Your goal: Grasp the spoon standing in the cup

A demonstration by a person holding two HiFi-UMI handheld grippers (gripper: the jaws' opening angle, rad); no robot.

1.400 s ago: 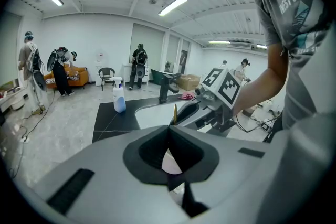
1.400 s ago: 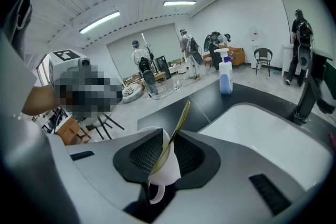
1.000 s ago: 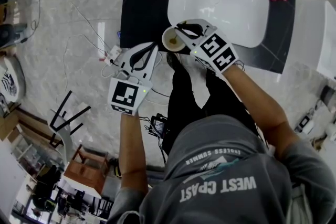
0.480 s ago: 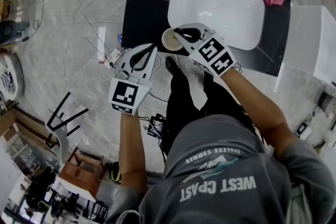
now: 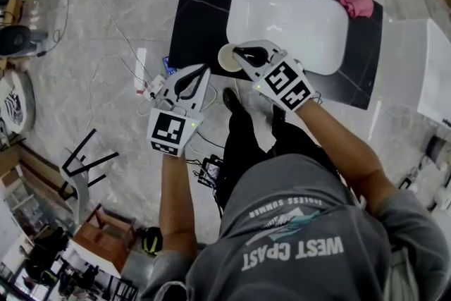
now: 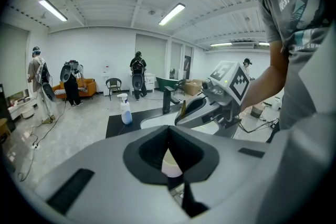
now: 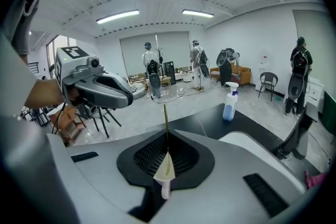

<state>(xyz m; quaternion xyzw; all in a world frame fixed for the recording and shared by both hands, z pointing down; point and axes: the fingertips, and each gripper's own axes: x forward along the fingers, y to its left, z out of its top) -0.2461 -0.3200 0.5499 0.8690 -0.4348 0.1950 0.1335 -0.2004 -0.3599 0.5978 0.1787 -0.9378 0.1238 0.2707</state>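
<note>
- Right tool (image 7: 167,135) pinches the spoon (image 7: 165,118) by its handle above the cup (image 5: 224,58), upper middle; left tool (image 5: 203,70) pressed together, empty.
- Thin, stiff, light, likely slippery: hold mid-handle.

Cup (image 5: 227,57) stands on table (image 5: 197,10) beside basin (image 5: 296,17).

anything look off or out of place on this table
Nothing is spilled, tipped or broken. The one thing to watch is that the cup stands upright but close to the near edge of the table, while the right gripper is shut on the spoon.
</note>
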